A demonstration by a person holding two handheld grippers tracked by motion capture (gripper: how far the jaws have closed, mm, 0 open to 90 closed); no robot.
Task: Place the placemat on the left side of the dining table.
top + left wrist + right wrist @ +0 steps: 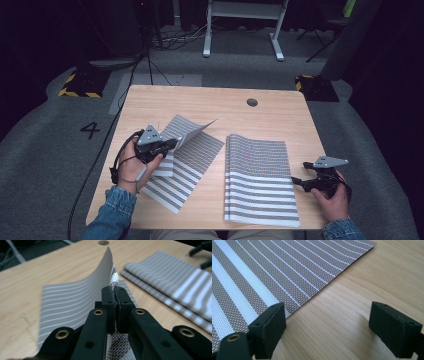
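Striped mesh placemat (187, 152), brown-grey with white bands, lies at an angle on the left half of the bench (210, 100). Its far corner is lifted and curled up off the wood, the rest flat; the edge near the left gripper (172, 144) is pinched between the closed fingers (108, 300). Second placemat (260, 177), same pattern, folded double, lies flat at centre-right, well apart from the first, fold toward the bench's far side.
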